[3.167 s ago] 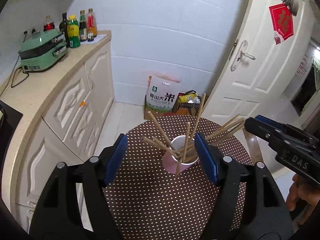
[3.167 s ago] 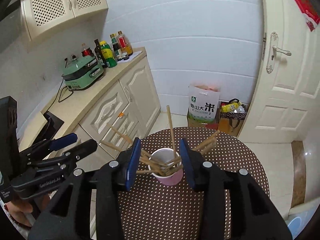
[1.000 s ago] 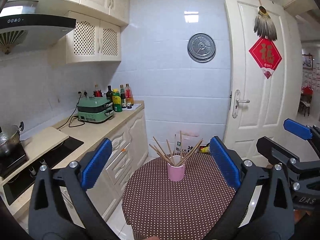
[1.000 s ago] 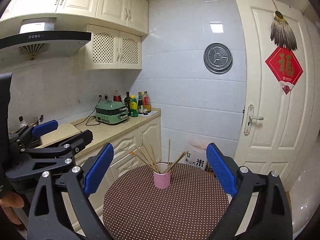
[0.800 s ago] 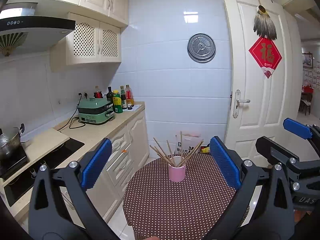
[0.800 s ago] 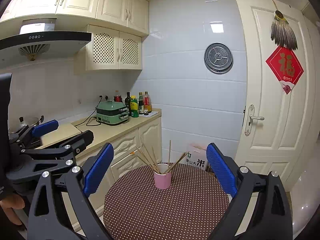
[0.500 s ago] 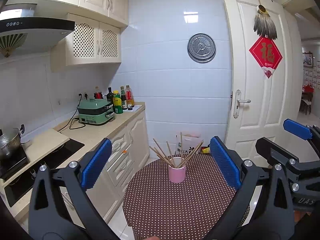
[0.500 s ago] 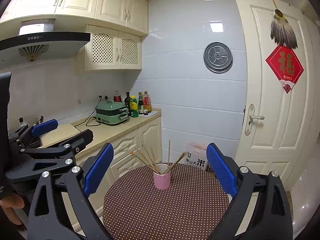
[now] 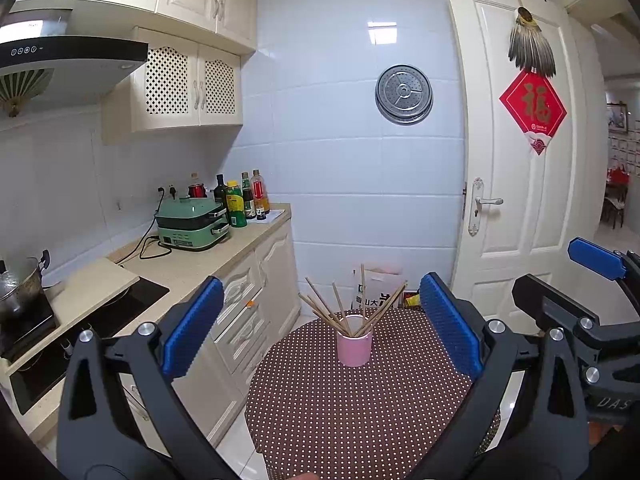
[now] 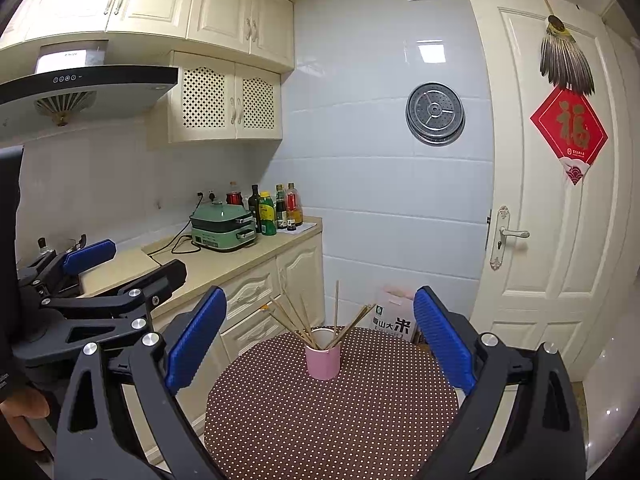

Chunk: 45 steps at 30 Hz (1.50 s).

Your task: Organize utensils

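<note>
A pink cup (image 9: 353, 345) stands upright near the far side of a round table with a brown dotted cloth (image 9: 360, 412). Several wooden chopsticks (image 9: 340, 308) stick out of it, fanned in all directions. The cup (image 10: 323, 356) and chopsticks (image 10: 298, 320) also show in the right wrist view. My left gripper (image 9: 320, 332) is open and empty, held well back from the cup. My right gripper (image 10: 320, 340) is open and empty too, also well back. Each gripper shows at the edge of the other's view.
A cream counter (image 9: 192, 264) runs along the left with a green cooker (image 9: 192, 222), several bottles (image 9: 240, 200) and a black hob (image 9: 80, 320). A rice bag (image 10: 394, 318) stands on the floor behind the table. A white door (image 9: 516, 160) is at the right.
Since 3.2 s ago both grippers pulled up and back from around the cup and opened wide. Over the last second nothing has visibly moved.
</note>
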Each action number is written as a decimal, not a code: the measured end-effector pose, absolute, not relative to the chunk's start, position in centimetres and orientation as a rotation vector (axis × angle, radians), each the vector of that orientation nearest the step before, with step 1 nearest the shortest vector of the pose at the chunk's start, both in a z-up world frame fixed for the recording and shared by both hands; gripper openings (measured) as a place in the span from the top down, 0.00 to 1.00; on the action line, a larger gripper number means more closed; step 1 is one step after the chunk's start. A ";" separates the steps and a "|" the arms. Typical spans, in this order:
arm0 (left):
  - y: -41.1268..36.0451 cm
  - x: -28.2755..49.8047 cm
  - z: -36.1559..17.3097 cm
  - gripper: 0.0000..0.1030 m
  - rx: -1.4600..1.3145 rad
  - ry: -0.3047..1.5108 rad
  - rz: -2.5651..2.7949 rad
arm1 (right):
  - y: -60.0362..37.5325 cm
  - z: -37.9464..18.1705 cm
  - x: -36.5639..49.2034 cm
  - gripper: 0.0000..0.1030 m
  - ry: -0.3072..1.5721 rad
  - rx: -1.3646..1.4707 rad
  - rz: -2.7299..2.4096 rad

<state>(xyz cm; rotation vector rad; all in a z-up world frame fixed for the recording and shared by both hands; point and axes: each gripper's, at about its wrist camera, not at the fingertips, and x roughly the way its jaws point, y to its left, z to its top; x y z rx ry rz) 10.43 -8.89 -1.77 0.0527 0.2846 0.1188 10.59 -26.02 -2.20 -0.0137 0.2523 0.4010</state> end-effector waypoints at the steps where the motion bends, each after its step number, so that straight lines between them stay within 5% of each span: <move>1: -8.9 10.5 -1.8 0.06 0.054 0.285 0.118 | -26.0 -2.2 10.6 0.11 0.252 -0.013 0.401; 45: -9.4 12.1 -1.7 0.06 0.079 0.290 0.152 | -26.0 -2.4 12.5 0.09 0.272 0.014 0.417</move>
